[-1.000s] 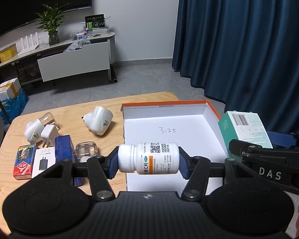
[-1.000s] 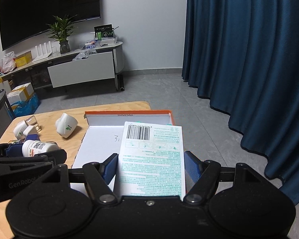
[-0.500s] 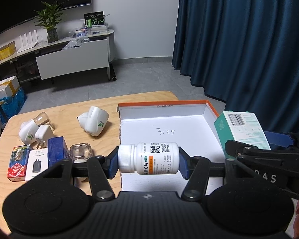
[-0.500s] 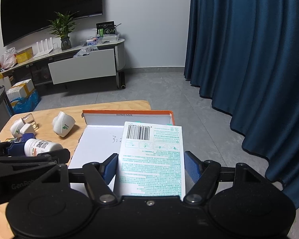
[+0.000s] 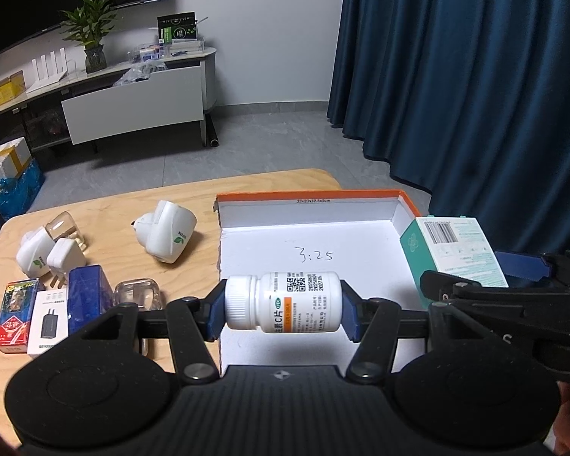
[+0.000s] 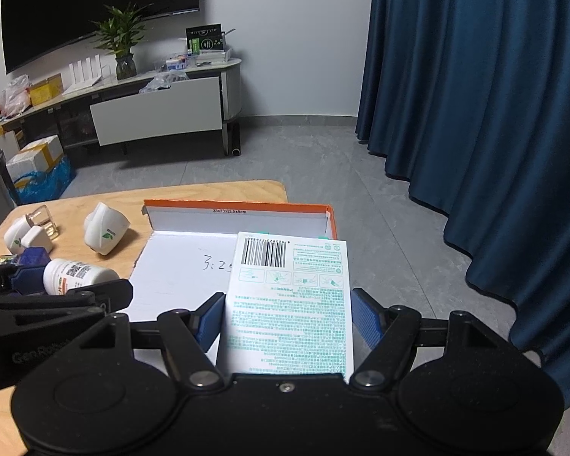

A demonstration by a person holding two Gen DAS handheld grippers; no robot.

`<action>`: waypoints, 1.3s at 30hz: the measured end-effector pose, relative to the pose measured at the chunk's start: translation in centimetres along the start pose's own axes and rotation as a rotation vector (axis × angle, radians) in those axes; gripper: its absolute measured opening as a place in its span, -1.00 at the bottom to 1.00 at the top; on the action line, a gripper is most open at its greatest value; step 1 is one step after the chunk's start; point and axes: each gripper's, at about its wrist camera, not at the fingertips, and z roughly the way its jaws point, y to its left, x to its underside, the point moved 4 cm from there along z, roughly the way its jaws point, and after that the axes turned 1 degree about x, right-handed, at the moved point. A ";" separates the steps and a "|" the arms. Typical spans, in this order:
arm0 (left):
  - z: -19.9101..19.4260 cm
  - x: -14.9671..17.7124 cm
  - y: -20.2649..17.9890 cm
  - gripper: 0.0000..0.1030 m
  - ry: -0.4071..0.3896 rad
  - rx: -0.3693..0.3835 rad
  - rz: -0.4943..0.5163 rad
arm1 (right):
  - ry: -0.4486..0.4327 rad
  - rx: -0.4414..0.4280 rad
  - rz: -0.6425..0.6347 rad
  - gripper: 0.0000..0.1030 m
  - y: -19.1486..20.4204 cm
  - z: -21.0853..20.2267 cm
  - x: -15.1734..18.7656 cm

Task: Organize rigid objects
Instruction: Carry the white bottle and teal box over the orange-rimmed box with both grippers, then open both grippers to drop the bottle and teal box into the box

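My left gripper (image 5: pixel 283 306) is shut on a white pill bottle (image 5: pixel 285 304) held sideways, cap to the left, above the front left part of an open white box with an orange rim (image 5: pixel 311 199). My right gripper (image 6: pixel 287 317) is shut on a flat white-and-green medicine carton (image 6: pixel 288 304), held above the box's right side. The carton also shows in the left wrist view (image 5: pixel 452 254). The bottle also shows in the right wrist view (image 6: pixel 76 275). The box floor bears the handwritten "3:25" (image 5: pixel 315 254).
On the wooden table (image 5: pixel 106 209) left of the box lie a white plug adapter (image 5: pixel 167 235), two smaller white plugs (image 5: pixel 45 256), a blue box (image 5: pixel 87 288), a clear case (image 5: pixel 138 292), a white charger box (image 5: pixel 49 321) and a red card pack (image 5: pixel 15 313). Blue curtains hang at right.
Both grippers have drifted slightly to the right over the box, still holding their items. The table objects appear shifted left in both views.
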 end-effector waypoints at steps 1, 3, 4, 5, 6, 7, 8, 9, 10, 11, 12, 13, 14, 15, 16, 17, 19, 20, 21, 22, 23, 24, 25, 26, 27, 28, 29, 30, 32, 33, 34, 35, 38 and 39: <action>0.2 0.0 0.0 0.13 0.003 0.001 -0.003 | 0.003 -0.003 -0.003 0.64 -0.1 0.3 -0.2; 0.5 -0.1 0.1 0.13 0.005 0.002 -0.008 | 0.006 -0.009 -0.008 0.64 -0.1 0.8 -0.5; 0.7 -0.2 0.1 0.13 0.007 0.003 -0.009 | 0.008 -0.010 -0.013 0.64 -0.1 1.1 -0.6; 0.9 -0.3 0.1 0.13 0.008 0.005 -0.010 | 0.010 -0.010 -0.016 0.64 -0.1 1.4 -0.8; 1.0 -0.4 0.1 0.13 0.008 0.005 -0.011 | 0.012 -0.011 -0.020 0.64 -0.2 1.7 -1.1; 1.2 -0.5 0.1 0.13 0.007 0.005 -0.013 | 0.014 -0.015 -0.022 0.64 -0.2 1.9 -1.2; 1.4 -0.6 0.1 0.13 0.006 0.007 -0.014 | 0.016 -0.020 -0.025 0.64 -0.2 2.2 -1.5; 1.6 -0.7 0.1 0.13 0.007 0.010 -0.016 | 0.017 -0.023 -0.027 0.64 -0.2 2.4 -1.7; 1.7 -0.8 0.1 0.13 0.008 0.010 -0.017 | 0.020 -0.026 -0.030 0.64 -0.2 2.7 -1.9; 1.9 -0.9 0.1 0.13 0.008 0.007 -0.019 | 0.022 -0.030 -0.036 0.64 -0.2 3.0 -2.2; 2.1 -1.0 0.1 0.13 0.009 0.009 -0.023 | 0.026 -0.029 -0.045 0.64 -0.1 3.4 -2.4; 2.3 -1.0 0.2 0.13 0.011 0.012 -0.028 | 0.029 -0.026 -0.054 0.64 -0.1 3.8 -2.6; 2.5 -1.1 0.2 0.13 0.015 0.012 -0.029 | 0.034 -0.025 -0.058 0.64 0.0 4.2 -2.8; 2.7 -1.2 0.2 0.13 0.016 0.009 -0.028 | 0.039 -0.031 -0.061 0.64 0.0 4.5 -2.9; 2.9 -1.3 0.2 0.13 0.015 0.008 -0.027 | 0.044 -0.035 -0.060 0.64 0.0 4.9 -3.0; 3.1 -1.4 0.2 0.13 0.015 0.008 -0.028 | 0.048 -0.038 -0.059 0.64 0.0 5.3 -3.2; 3.4 -1.6 0.3 0.13 0.017 0.002 -0.033 | 0.055 -0.052 -0.049 0.65 -0.1 6.0 -3.5; 3.6 -1.7 0.4 0.13 0.017 -0.001 -0.037 | 0.059 -0.056 -0.042 0.65 -0.2 6.5 -3.7; 3.8 -1.8 0.5 0.13 0.018 -0.003 -0.041 | 0.064 -0.055 -0.039 0.65 -0.3 7.0 -3.9; 4.0 -1.9 0.6 0.13 0.017 -0.005 -0.043 | 0.066 -0.052 -0.041 0.65 -0.3 7.4 -4.1; 4.1 -2.0 0.6 0.13 0.017 -0.006 -0.045 | 0.066 -0.053 -0.045 0.65 -0.2 7.9 -4.3; 4.4 -2.1 0.7 0.13 0.018 -0.005 -0.047 | 0.066 -0.058 -0.053 0.66 -0.1 8.3 -4.4; 4.6 -2.1 0.7 0.13 0.018 -0.010 -0.049 | 0.071 -0.064 -0.061 0.66 0.0 8.6 -4.6; 4.8 -2.2 0.8 0.13 0.018 -0.013 -0.051 | 0.070 -0.065 -0.064 0.64 0.0 8.9 -4.8; 5.0 -2.2 0.8 0.13 0.021 -0.012 -0.055 | 0.067 -0.063 -0.062 0.65 0.0 8.9 -4.9; 5.2 -2.3 0.8 0.13 0.024 -0.012 -0.059 | 0.061 -0.070 -0.054 0.67 0.0 8.8 -5.0; 5.4 -2.4 0.8 0.13 0.024 -0.009 -0.057 | 0.051 -0.080 -0.041 0.68 -0.1 8.6 -5.0; 5.6 -2.4 0.8 0.13 0.024 -0.010 -0.055 | 0.040 -0.080 -0.028 0.68 -0.3 8.3 -5.1; 6.1 -2.7 0.6 0.13 0.024 0.000 -0.057 | 0.014 -0.059 -0.017 0.68 -0.8 7.5 -5.1; 6.3 -2.8 0.4 0.13 0.022 0.004 -0.055 | 0.001 -0.042 -0.012 0.68 -1.0 7.1 -5.1; 6.5 -3.0 0.3 0.13 0.020 0.006 -0.055 | -0.008 -0.028 -0.011 0.68 -1.2 6.7 -5.0; 6.7 -3.2 0.1 0.13 0.020 0.015 -0.057 | -0.012 -0.016 -0.013 0.68 -1.4 6.3 -4.9; 7.0 -3.5 -0.3 0.18 0.034 0.051 -0.061 | -0.034 0.034 -0.019 0.68 -1.9 5.0 -4.8; 6.8 -3.5 -0.4 0.37 0.033 0.056 -0.059 | -0.038 0.039 -0.020 0.68 -2.0 4.6 -4.7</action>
